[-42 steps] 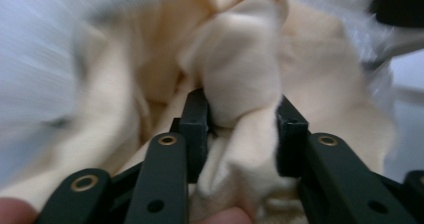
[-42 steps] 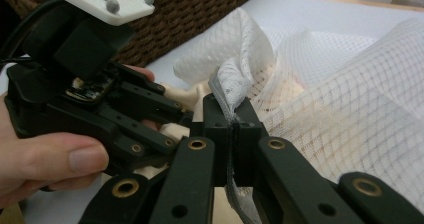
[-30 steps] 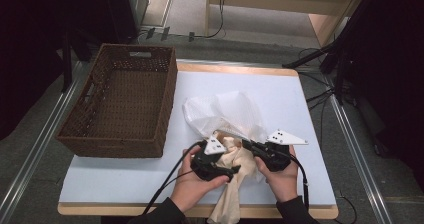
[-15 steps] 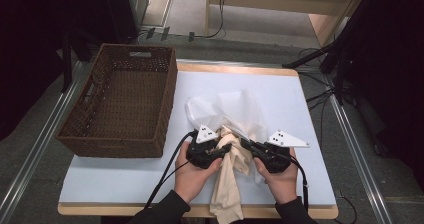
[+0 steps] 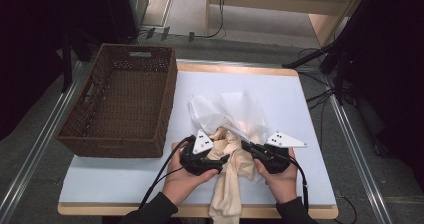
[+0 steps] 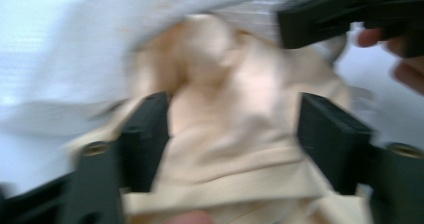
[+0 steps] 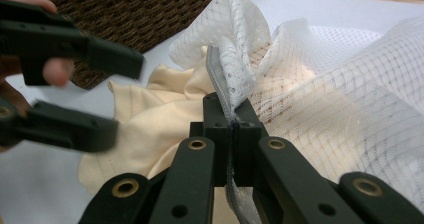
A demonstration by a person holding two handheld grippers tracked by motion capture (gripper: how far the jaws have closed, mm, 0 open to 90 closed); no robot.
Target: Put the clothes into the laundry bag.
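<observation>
Item 1: cream-coloured soft cloth garment [image 5: 231, 179], lying at the near middle of the white-topped bench [image 5: 125, 179], its lower end trailing over the near edge. Its upper end sat partly inside item 2.

Item 2: white open-weave mesh laundry bag [image 5: 230, 111], crumpled just beyond the garment, its mouth facing near.

Item 3: dark brown woven wicker basket [image 5: 122, 104], rectangular, at the far left of the bench, apart from the cloth.

Item 4: right hand-held gripper [image 7: 231, 126], jaws pressed together, pinching a fold of the mesh bag's edge.

Item 5: left hand-held gripper [image 6: 232, 139], jaws spread, having just opened, with the cream garment between them but not clamped.

Risk, as judged: the garment was unsecured while the left jaws stood apart; the hanging end's weight could drag it off the near edge. A renewed grab might catch mesh together with cloth, jamming the two. The thin pinched fold could slip from the right jaws if pulled hard.
</observation>
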